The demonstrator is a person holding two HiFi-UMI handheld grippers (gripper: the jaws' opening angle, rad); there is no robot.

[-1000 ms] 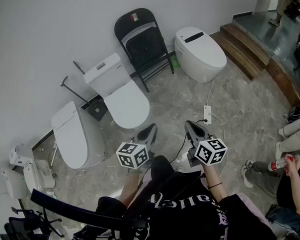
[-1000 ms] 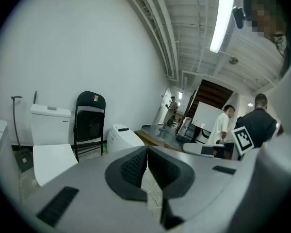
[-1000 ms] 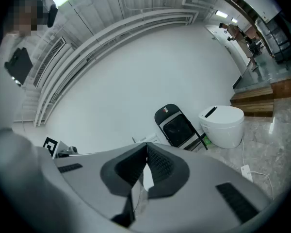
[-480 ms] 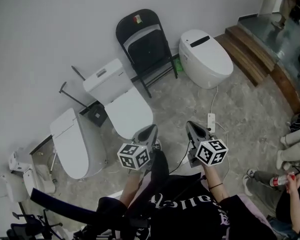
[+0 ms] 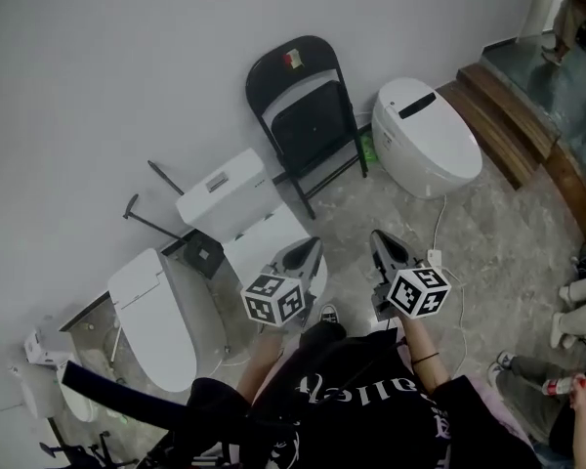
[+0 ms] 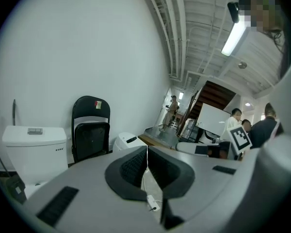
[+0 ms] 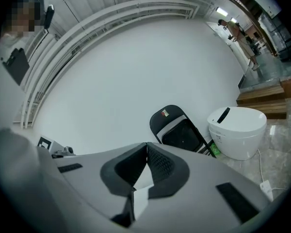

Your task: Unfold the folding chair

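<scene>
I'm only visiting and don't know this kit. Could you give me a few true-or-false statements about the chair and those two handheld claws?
1. The chair leans folded against the wall. True.
2. The left gripper grips the chair. False: it is shut on nothing, well short of the chair.
3. The right gripper has its jaws wide apart. False: they are together and empty.
4. The chair stands between a tank toilet and a round toilet. True.
</scene>
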